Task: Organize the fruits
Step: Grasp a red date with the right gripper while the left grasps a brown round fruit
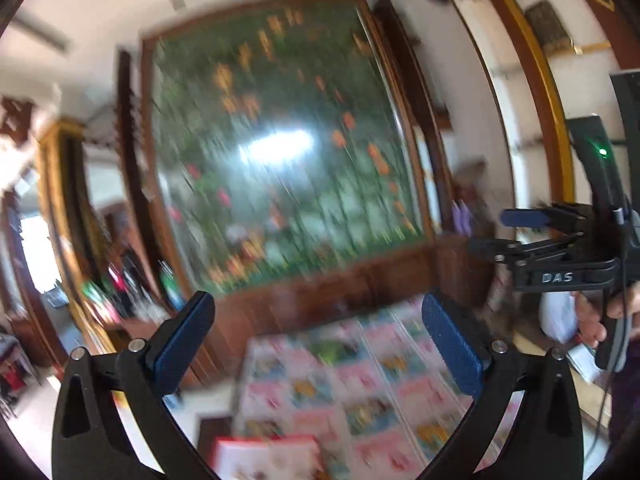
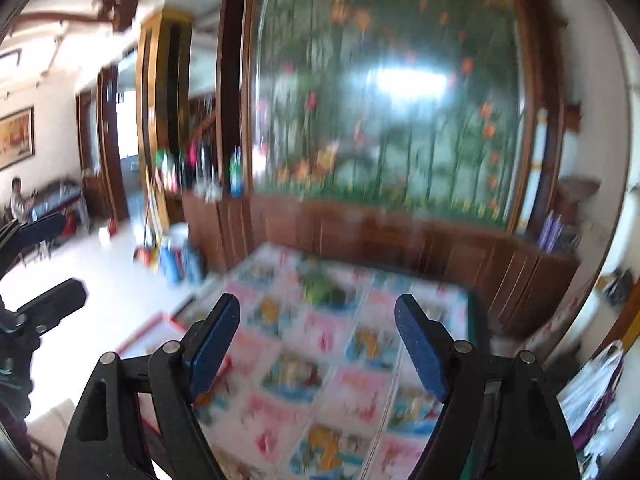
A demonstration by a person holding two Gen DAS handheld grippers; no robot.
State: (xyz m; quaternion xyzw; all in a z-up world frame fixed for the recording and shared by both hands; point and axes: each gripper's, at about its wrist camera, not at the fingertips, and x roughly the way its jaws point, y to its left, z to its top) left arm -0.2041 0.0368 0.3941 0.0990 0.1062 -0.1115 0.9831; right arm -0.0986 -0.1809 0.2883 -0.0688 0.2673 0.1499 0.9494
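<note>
Both the left gripper (image 1: 316, 340) and right gripper (image 2: 318, 344) hung released and empty above the patterned counter (image 2: 352, 360), apparently readying for fruit too blurred to locate.

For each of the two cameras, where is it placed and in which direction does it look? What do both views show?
Left wrist: sits on the left tool, faces nearly level toward a large flower picture; its open fingers show, plus the right tool and a hand at right.
Right wrist: sits on the right tool, faces the same picture over a patterned tablecloth; its open fingers show, plus the left tool at left.
Shared: picture, tablecloth, wooden cabinet.
</note>
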